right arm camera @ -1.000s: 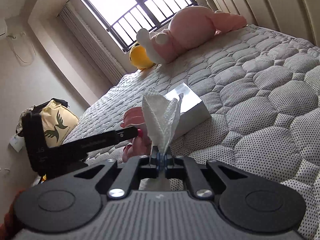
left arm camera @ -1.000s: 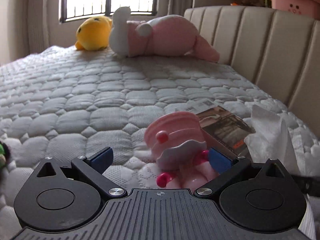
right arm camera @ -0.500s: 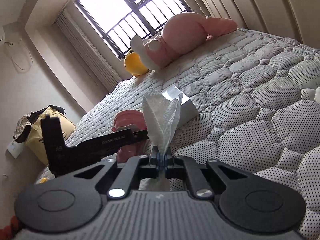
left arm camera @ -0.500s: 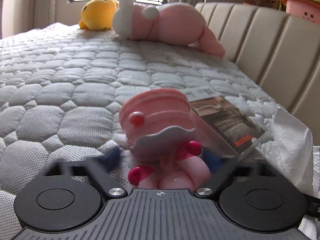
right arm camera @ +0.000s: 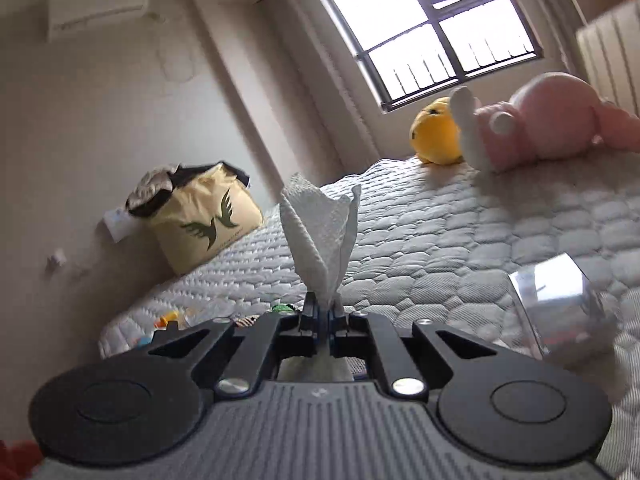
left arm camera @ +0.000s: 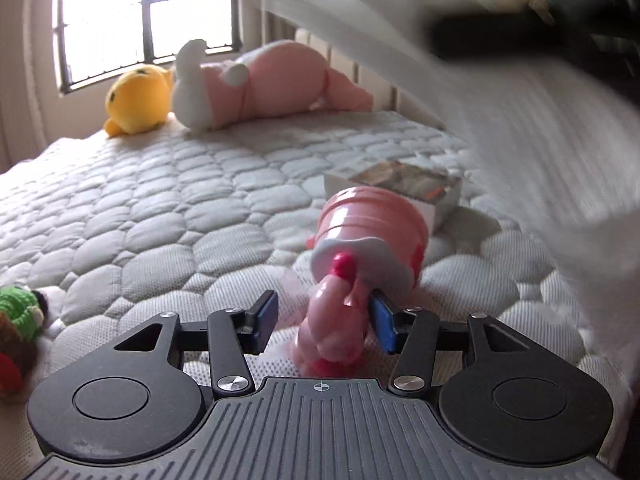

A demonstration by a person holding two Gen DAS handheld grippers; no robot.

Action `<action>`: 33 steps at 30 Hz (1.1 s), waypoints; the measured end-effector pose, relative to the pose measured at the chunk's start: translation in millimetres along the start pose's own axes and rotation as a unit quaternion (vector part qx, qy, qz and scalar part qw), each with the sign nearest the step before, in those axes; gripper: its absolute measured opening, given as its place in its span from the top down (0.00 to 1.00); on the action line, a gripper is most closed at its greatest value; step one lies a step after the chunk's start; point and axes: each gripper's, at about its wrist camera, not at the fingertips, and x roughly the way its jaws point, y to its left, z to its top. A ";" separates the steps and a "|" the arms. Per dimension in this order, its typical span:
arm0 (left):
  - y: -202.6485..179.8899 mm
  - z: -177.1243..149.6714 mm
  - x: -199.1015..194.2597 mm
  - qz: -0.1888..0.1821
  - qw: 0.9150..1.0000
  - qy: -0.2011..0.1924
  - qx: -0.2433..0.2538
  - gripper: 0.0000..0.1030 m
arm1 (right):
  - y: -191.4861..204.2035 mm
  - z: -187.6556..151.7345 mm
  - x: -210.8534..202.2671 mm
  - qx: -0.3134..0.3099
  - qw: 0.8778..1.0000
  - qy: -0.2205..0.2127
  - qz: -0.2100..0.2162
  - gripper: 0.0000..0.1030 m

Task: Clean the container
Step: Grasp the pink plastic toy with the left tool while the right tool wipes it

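The pink toy-shaped container (left arm camera: 370, 228) hangs tilted over the quilted bed (left arm camera: 160, 216), base pointing away, between the blue pads of my left gripper (left arm camera: 324, 320). The jaws have narrowed around its lower figure part; the right pad touches it, while a slim gap shows at the left pad. My right gripper (right arm camera: 323, 312) is shut on a white paper towel (right arm camera: 320, 236) that stands up from its fingertips. In the left wrist view the towel (left arm camera: 540, 140) is a blurred white sweep at the upper right, under the dark right gripper (left arm camera: 520, 40).
A pink plush (left arm camera: 272, 84) and a yellow plush (left arm camera: 138, 98) lie by the window. A boxed book (left arm camera: 408, 184) sits behind the container. A clear box (right arm camera: 560, 300) blurs at the right. A yellow bag (right arm camera: 204, 220) leans at the bed's side; a knitted toy (left arm camera: 20, 312) lies left.
My left jaws have narrowed around the container and risen with it, tilting it. The right gripper with the towel swung up and to the left, now passing over the left gripper.
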 end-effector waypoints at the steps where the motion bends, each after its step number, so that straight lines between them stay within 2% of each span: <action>1: 0.2 -0.7 0.9 -0.005 1.000 0.003 0.003 0.45 | 8.8 1.9 17.2 -0.028 0.999 0.019 -0.016 0.94; 4: -4.5 -4.0 2.4 0.003 1.000 -0.010 0.018 0.43 | 5.4 -7.1 50.4 -0.061 0.994 0.067 -0.068 0.94; 6: -2.7 -6.2 3.0 -0.003 1.000 -0.012 0.011 0.43 | -5.7 -16.7 60.5 -0.062 0.989 0.094 -0.095 0.94; 8: -0.3 -7.9 7.4 -0.014 1.000 -0.005 0.002 0.43 | -16.3 -25.5 53.2 -0.051 0.987 0.104 -0.115 0.95; 10: 1.3 -8.8 11.7 -0.024 1.000 0.002 -0.007 0.43 | -21.8 -28.9 38.2 -0.048 0.987 0.102 -0.116 0.95; 20: 5.5 -7.0 12.7 -0.024 0.999 0.006 -0.021 0.43 | -31.3 -27.8 -5.8 -0.031 0.987 0.080 -0.139 0.95; 21: 8.3 -6.1 12.7 -0.025 0.999 0.006 -0.026 0.43 | -27.3 -29.2 -2.8 -0.022 0.990 0.084 -0.112 0.95; 22: 12.0 -4.6 12.5 -0.022 0.999 0.005 -0.032 0.43 | -22.8 -30.6 0.7 -0.014 0.993 0.089 -0.083 0.95; 28: 27.4 1.3 -0.2 0.023 0.999 -0.007 -0.043 0.42 | -31.2 -33.6 -0.7 0.005 0.992 0.084 -0.091 0.95; 30: 32.6 1.8 -3.4 0.032 0.998 -0.008 -0.044 0.37 | -34.2 -34.6 -1.2 0.011 0.992 0.083 -0.094 0.95; 33: 43.2 4.2 -3.5 0.051 0.997 -0.013 -0.058 0.36 | -38.6 -36.1 -2.0 0.020 0.992 0.081 -0.099 0.95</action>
